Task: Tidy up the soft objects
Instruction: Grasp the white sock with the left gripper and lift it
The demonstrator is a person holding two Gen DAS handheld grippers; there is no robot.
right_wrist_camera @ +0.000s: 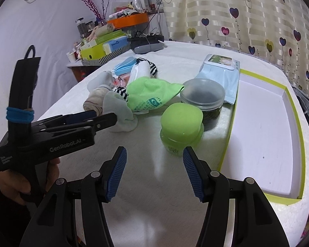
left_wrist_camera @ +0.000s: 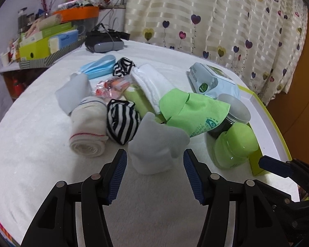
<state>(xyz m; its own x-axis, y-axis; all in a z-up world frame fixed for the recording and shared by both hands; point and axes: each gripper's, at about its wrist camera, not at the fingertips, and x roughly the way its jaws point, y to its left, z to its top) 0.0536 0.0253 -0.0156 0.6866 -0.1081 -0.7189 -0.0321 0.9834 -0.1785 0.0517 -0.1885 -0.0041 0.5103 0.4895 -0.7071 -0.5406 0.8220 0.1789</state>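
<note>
A pile of soft things lies on the white table: a pale grey sock nearest me, a black-and-white striped sock, a rolled cream cloth, a green cloth, a white towel and a blue face mask. My left gripper is open, its jaws either side of the grey sock's near end, not touching it. The sock also shows in the right wrist view. My right gripper is open and empty, just short of a green-lidded jar.
A white tray with a green rim lies at the right. A dark jar with a clear lid and a wipes pack stand beside it. Boxes and an orange tray crowd the far left shelf. A curtain hangs behind.
</note>
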